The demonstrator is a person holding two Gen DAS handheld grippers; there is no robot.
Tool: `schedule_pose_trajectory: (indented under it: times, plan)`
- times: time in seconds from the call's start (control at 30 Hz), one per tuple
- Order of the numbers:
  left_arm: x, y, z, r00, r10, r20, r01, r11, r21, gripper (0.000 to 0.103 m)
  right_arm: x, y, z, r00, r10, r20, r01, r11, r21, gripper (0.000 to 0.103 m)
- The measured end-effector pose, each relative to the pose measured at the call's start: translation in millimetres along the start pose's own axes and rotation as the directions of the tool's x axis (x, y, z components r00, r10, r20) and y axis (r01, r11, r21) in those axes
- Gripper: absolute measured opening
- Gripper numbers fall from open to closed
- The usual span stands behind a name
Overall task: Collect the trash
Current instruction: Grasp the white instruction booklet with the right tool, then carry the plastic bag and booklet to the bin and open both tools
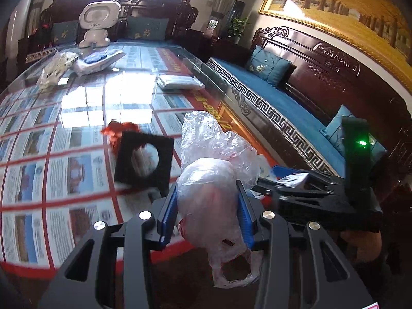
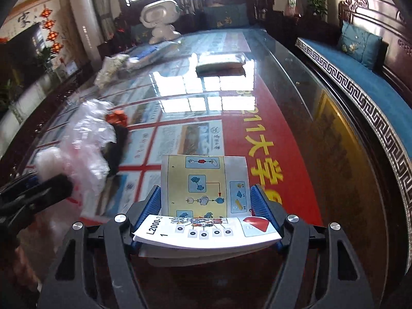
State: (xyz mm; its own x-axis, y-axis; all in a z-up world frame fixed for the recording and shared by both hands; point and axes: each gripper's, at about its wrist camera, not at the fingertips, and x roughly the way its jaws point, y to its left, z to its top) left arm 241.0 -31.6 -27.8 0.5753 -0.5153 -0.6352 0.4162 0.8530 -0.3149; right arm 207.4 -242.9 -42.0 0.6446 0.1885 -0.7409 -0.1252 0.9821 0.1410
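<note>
My left gripper (image 1: pixel 207 193) is shut on a crumpled clear plastic bag (image 1: pixel 213 170) and holds it above the glass table top (image 1: pixel 85 118). The bag also shows, blurred, in the right wrist view (image 2: pixel 85 141). My right gripper (image 2: pixel 206 193) is shut on a folded instruction booklet (image 2: pixel 203 188), which bows between the blue pads; its corner shows in the left wrist view (image 1: pixel 293 179). On the table lie a black square piece with a round hole (image 1: pixel 144 161) and a crumpled red wrapper (image 1: pixel 116 130).
A white toy robot (image 1: pixel 96 23) stands at the table's far end, near a patterned packet (image 1: pixel 58 68), a flat pack with blue items (image 1: pixel 99 60) and a white wrapped pack (image 1: pixel 179 82). A wooden bench with blue cushions (image 1: pixel 283 97) runs along the right.
</note>
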Motion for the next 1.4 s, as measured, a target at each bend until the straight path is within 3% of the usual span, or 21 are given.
schedule_pose_trajectory:
  times: [0.4, 0.7, 0.87, 1.03, 1.13, 1.4]
  plan:
    - [-90, -48, -89, 0.998, -0.061, -0.033, 0.063, 0.996, 0.066, 0.043, -128, 25, -100, 0.985, 0.166, 0.048, -0.164, 0.986, -0.032, 0.068]
    - [-157, -77, -175, 0.996, -0.051, -0.072, 0.057, 0.995, 0.077, 0.043, -189, 53, -188, 0.977, 0.214, 0.022, -0.211, 0.973, -0.089, 0.068]
    - [-170, -88, -228, 0.992, -0.048, -0.115, 0.053, 0.998, 0.04, 0.043, -193, 62, -231, 0.974, 0.223, -0.03, -0.225, 0.969, -0.101, 0.068]
    - [-156, -82, -275, 0.98, -0.036, -0.198, 0.033, 0.999, -0.017, 0.043, -181, 65, -272, 0.97, 0.223, -0.097, -0.23, 0.97, -0.076, 0.068]
    - [-144, -79, -303, 0.967, 0.005, -0.255, -0.008, 1.0, -0.011, 0.043, -168, 62, -296, 0.957, 0.246, -0.153, -0.255, 0.966, -0.037, 0.068]
    - [-102, -68, -355, 0.926, 0.015, -0.378, -0.029, 0.999, -0.033, 0.043, -134, 56, -341, 0.944, 0.203, -0.259, -0.213, 0.977, -0.012, 0.068]
